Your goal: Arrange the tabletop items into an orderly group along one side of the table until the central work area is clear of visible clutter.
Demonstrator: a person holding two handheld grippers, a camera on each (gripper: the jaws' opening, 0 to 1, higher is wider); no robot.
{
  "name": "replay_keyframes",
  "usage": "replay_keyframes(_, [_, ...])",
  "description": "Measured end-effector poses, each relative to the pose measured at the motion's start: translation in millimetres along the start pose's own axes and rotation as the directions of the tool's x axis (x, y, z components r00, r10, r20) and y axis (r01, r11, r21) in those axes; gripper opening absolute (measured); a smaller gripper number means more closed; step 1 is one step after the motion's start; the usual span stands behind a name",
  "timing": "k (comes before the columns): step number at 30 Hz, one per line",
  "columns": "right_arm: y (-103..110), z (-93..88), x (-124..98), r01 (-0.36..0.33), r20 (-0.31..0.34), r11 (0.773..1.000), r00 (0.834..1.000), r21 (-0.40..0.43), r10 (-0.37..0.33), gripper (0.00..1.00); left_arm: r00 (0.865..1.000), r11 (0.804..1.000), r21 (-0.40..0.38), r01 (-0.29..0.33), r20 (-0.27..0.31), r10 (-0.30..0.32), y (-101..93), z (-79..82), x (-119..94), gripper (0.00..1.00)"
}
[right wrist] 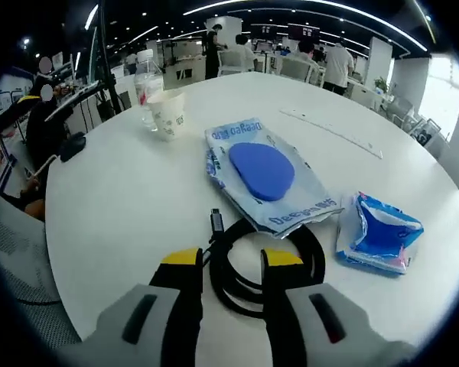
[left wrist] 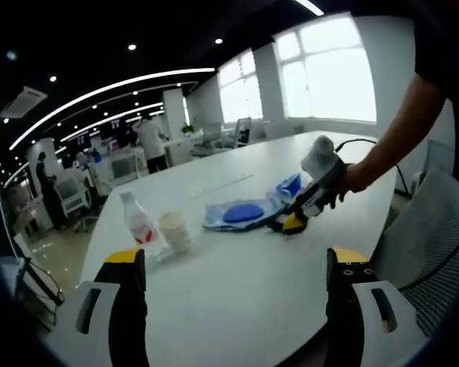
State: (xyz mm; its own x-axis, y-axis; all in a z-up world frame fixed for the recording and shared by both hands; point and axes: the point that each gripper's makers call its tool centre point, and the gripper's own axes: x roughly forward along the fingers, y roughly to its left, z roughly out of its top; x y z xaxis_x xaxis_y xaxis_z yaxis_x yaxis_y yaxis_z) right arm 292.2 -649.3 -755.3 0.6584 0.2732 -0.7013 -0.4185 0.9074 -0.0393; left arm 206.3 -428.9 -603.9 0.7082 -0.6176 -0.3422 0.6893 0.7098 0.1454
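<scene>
Early stage: your right gripper (right wrist: 228,264), jaws spread, straddles the coiled cable (right wrist: 264,267); your left gripper (left wrist: 236,264) hangs spread, empty. Wipes pack (right wrist: 266,177), blue pouch (right wrist: 379,231), cup (right wrist: 167,113) and bottle (right wrist: 144,88) lie scattered mid-table.

Open-plan office: desks (left wrist: 126,162), swivel chairs (left wrist: 70,197), ceiling light strips (left wrist: 111,90).

open office | big white table (left wrist: 237,290) | bright windows (left wrist: 329,73) | ceiling light strips (left wrist: 107,92) | desks, chairs behind
</scene>
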Motion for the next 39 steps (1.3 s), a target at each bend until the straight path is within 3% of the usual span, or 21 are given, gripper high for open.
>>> replay_keyframes(13, [7, 2.6, 15, 0.048, 0.025, 0.998, 0.999, 0.040, -0.049, 0.22, 1.000, 1.000, -0.011, -0.006, -0.006, 0.006, 1.0, -1.2, 0, 0.95])
replay_keyframes(18, [9, -0.4, 20, 0.085, -0.003, 0.987, 0.996, 0.139, -0.085, 0.15, 1.000, 1.000, -0.009, -0.009, -0.006, 0.009, 1.7, -1.0, 0, 0.95])
replay_keyframes(27, [6, -3.2, 19, 0.155, -0.046, 0.964, 0.988, 0.214, -0.149, 0.12, 1.000, 1.000, -0.008, -0.009, -0.006, 0.009, 2.4, -1.0, 0, 0.94])
replay_keyframes(39, [8, -3.7, 1, 0.117, -0.026, 0.968, 0.993, 0.223, -0.114, 0.08, 1.000, 1.000, -0.008, -0.014, 0.008, 0.014, 3.4, 1.8, -1, 0.93])
